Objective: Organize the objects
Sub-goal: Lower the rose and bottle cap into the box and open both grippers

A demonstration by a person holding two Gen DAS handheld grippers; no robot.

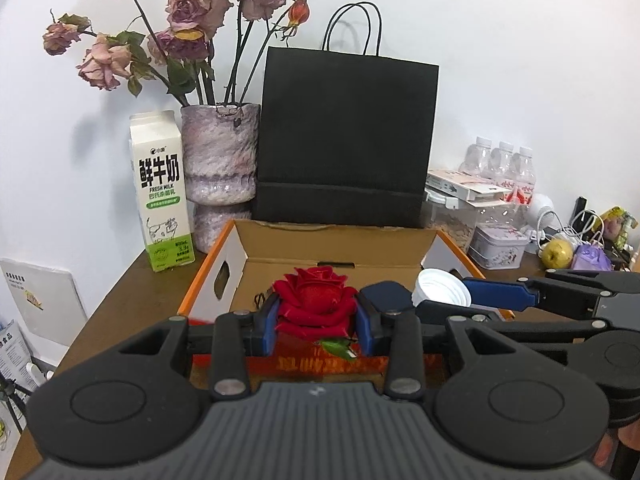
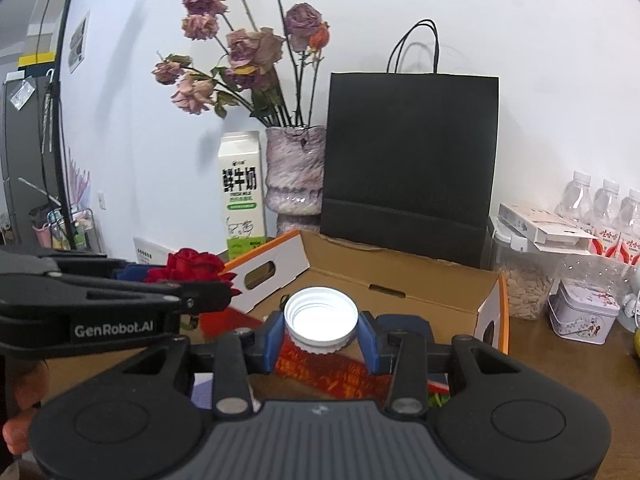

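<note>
The brown table [image 1: 132, 300] carries all items and stands against a white wall. The black paper bag [image 1: 346, 136] stands upright at the rear, its twin handles raised, directly behind the open cardboard box [image 1: 336, 248]. The box has orange outer edges, white side walls with hand slots, and its flaps folded open; its near end lies under both grippers. A mottled purple vase [image 1: 219, 152] holding dried roses [image 1: 188, 12] stands just left of the bag, and a white-and-green milk carton [image 1: 160, 192] stands just left of the vase. To the right of the box are a clear container of seeds [image 2: 524, 284], a small patterned tin [image 2: 582, 312], and three water bottles [image 2: 608, 208] near the wall. The left gripper [image 1: 316, 320] is partly closed, its blue pads pressing both sides of a red artificial rose [image 1: 314, 300], which is held above the near end of the box with a green leaf showing below the bloom. The right gripper [image 2: 322, 330] is likewise partly closed, its blue pads clamping a white screw cap [image 2: 322, 316], open side up, over the box interior. The two grippers are side by side, the rose left of the cap.
</note>
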